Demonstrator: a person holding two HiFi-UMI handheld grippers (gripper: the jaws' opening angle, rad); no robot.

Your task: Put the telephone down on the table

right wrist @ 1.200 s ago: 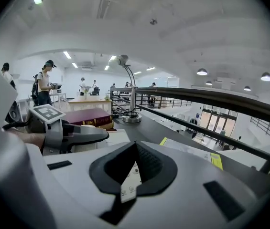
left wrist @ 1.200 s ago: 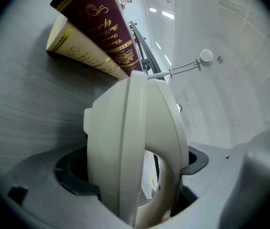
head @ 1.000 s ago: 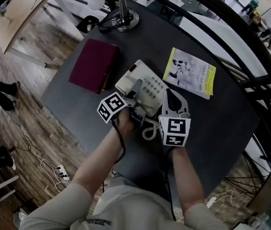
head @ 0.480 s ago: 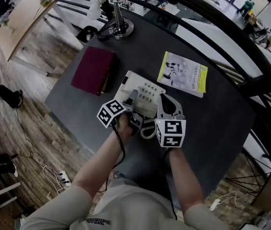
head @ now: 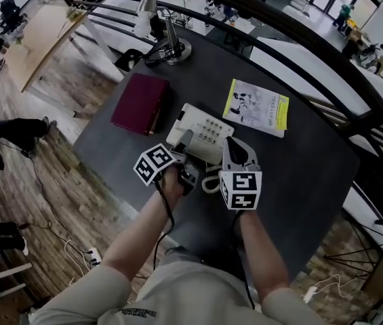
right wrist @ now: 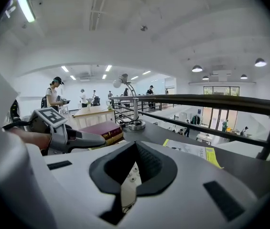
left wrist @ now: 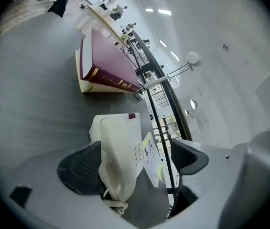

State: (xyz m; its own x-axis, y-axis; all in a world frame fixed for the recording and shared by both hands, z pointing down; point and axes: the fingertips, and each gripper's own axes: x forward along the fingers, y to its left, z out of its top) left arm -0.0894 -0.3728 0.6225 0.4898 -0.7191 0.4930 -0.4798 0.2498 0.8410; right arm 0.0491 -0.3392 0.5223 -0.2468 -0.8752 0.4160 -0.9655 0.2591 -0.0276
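Observation:
The white telephone [head: 201, 131] lies flat on the dark table [head: 299, 161], its coiled cord [head: 211, 183] trailing off the near edge. My left gripper [head: 186, 156] is at the phone's near left corner. In the left gripper view its jaws stand wide apart around the telephone [left wrist: 120, 161], which sits against the left pad [left wrist: 82, 168]; this gripper [left wrist: 137, 162] is open. My right gripper [head: 230, 144] hovers at the phone's near right edge. Its tips [right wrist: 135, 147] meet, and a sliver of the keypad [right wrist: 125, 185] shows below through the slit.
A maroon book [head: 140, 103] lies left of the phone. A yellow-and-white pamphlet [head: 257, 107] lies to the right behind it. A desk lamp's base [head: 171, 46] with cable stands at the far edge. A dark railing [head: 327, 39] curves behind the table.
The head view has shifted a little. Both grippers stay at the phone's near edge, and the phone keeps its place beside the book.

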